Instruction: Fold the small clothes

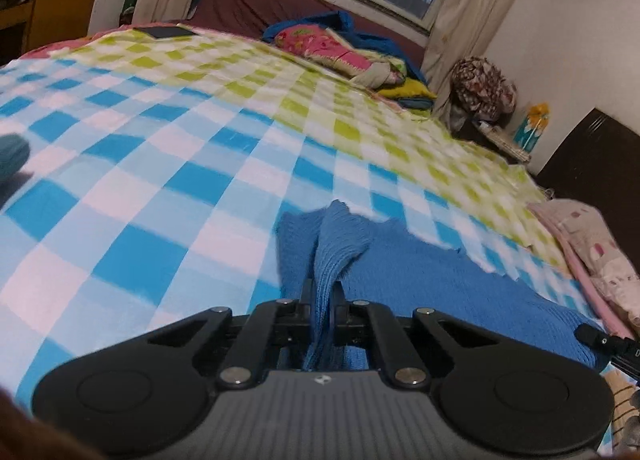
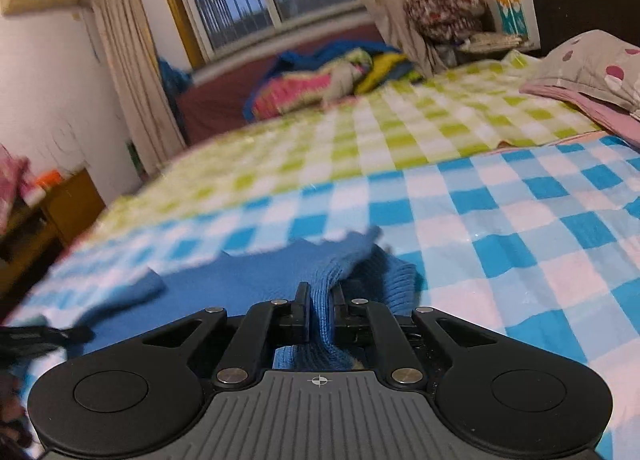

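We are working over the bed (image 1: 168, 164), its flat checked sheet filling the frame. The blue knitted garment (image 1: 420, 284) is lying in the lower centre of both views, soft and ribbed, its long axis running across between our two grippers. The left gripper (image 1: 322, 292) is pinching one bunched edge; the right gripper (image 2: 322, 300) is pinching the other. Each is equally near, with the cloth extending forward from the fingers.

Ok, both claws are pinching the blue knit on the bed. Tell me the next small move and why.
Probably lift both claws together and carry the pinched edge forward over the rest of the knit. The left claw and right claw are each shut on a bunched edge of the blue knit, which otherwise lies flat on the checked sheet.
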Demonstrator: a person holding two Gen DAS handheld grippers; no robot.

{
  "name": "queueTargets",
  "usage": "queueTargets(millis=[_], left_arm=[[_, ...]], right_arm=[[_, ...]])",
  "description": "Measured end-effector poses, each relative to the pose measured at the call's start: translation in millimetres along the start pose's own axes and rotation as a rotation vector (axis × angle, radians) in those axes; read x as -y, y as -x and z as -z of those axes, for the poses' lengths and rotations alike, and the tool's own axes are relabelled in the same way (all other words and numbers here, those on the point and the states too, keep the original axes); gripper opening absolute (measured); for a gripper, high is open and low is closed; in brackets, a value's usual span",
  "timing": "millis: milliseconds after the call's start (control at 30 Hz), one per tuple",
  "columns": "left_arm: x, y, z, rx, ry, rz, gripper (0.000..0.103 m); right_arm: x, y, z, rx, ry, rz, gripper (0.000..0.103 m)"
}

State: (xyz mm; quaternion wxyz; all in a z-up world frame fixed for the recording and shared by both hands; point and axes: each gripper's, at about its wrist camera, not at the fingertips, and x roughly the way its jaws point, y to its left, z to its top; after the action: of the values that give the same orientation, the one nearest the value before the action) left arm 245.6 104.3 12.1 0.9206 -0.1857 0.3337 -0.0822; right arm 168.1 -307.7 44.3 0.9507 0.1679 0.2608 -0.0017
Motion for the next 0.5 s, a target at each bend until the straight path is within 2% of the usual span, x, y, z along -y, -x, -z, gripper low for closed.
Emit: queueTargets(millis=[67,133,300,500], left_arm=[[-6.6,-16.7,7.8,-0.061,0.007,-0.054,0.013],[-12.5,-19.6,11.9,-0.057,0.021,-0.045,0.014],[-7.7,-9.4,8.0,-0.044,-0.003,-0.079,0.015],[-6.7,-5.5,5.7,0.026,-0.002,-0.190,0.015]], right_arm=[[4.2,-19.3,10.4,-0.078,0.014,0.054,0.008],[13.8,-38.2,18.8,-0.170,-0.029,0.086,0.008],[14.0,-29.5,18.1,-0.138,-0.029,0.086,0.012],[13.3,-14.9,17.8,-0.087,0.005,0.140,0.016]])
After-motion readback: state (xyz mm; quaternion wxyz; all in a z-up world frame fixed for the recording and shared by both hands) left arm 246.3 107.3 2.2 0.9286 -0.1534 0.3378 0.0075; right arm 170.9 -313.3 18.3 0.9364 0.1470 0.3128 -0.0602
